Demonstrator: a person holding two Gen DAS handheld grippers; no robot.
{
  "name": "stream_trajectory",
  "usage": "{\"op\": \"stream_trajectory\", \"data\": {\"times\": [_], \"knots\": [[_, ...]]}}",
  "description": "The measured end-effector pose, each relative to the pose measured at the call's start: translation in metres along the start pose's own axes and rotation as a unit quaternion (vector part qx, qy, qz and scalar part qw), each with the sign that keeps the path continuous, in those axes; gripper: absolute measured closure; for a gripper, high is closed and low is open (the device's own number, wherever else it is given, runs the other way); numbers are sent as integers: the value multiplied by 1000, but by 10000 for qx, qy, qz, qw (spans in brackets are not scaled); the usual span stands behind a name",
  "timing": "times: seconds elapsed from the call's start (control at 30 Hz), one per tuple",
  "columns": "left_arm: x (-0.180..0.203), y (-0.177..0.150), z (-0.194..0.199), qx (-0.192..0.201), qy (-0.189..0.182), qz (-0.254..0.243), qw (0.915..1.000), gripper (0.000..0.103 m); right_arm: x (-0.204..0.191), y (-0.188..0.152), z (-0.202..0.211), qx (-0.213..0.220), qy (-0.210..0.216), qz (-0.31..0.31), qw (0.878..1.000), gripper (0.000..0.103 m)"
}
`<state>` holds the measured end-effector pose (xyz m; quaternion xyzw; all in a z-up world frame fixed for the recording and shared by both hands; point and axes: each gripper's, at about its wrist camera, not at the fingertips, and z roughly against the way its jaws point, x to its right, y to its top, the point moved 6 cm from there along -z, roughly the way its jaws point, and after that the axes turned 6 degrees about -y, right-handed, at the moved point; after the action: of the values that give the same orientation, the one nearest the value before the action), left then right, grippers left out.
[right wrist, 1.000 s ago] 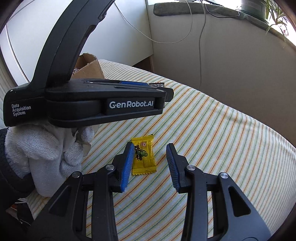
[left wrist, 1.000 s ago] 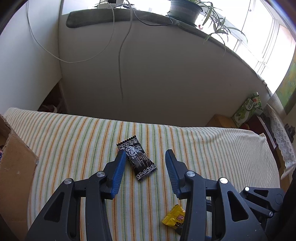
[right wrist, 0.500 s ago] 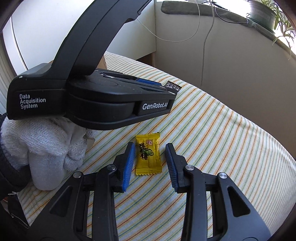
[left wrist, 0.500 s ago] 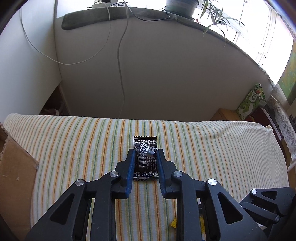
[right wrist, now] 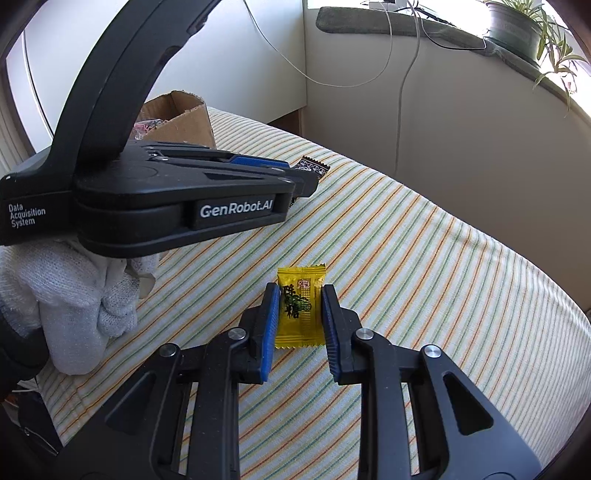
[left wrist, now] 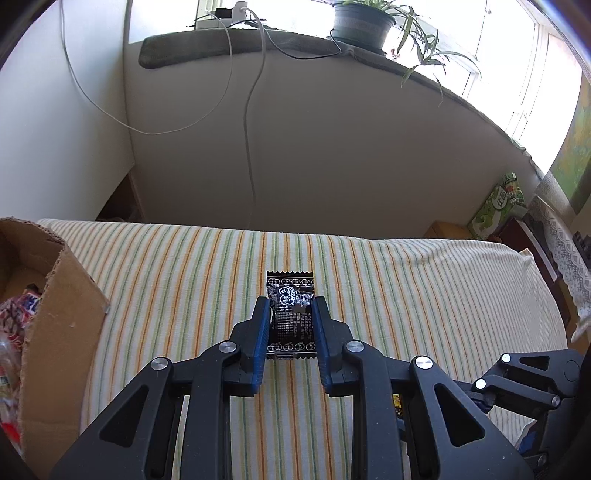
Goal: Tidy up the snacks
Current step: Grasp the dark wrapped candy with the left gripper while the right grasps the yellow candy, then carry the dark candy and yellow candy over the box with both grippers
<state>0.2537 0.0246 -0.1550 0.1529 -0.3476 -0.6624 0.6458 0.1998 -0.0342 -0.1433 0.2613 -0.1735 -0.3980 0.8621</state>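
My left gripper (left wrist: 290,314) is shut on a black snack packet (left wrist: 291,317) with white print, held just above the striped tablecloth (left wrist: 406,295). In the right wrist view the packet's end (right wrist: 313,167) sticks out past the left gripper's body (right wrist: 177,199). My right gripper (right wrist: 300,302) is shut on a yellow candy packet (right wrist: 301,314) that lies on the cloth, its blue pads against both long edges. A white-gloved hand (right wrist: 74,302) holds the left gripper.
An open cardboard box (left wrist: 48,314) with red and white snack wrappers inside stands at the left edge of the table; it also shows in the right wrist view (right wrist: 177,118). Behind the table are a wall, hanging cables and a windowsill with a potted plant (left wrist: 362,26).
The left gripper closed on the black packet and turned it straight. The right gripper narrowed from wide open until its pads met the yellow packet.
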Motion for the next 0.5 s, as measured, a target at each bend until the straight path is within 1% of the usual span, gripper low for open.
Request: {"op": "stream_trajectory", "data": {"times": [0.17,0.27,0.4,0.5], "knots": [[-2,-5,22,174,53,0,9998,82,-2,2,12,90,-30,-26,10000,79],[-4,-6,38,316,75,29,9995,82,4,0,19,176,-46,-23,9998,80],[-8,-9,62,506,182,42,9985,82,-5,2,42,311,-69,-11,9995,80],[-15,-12,79,631,218,83,9977,82,-15,5,51,388,-68,18,9992,80]]}}
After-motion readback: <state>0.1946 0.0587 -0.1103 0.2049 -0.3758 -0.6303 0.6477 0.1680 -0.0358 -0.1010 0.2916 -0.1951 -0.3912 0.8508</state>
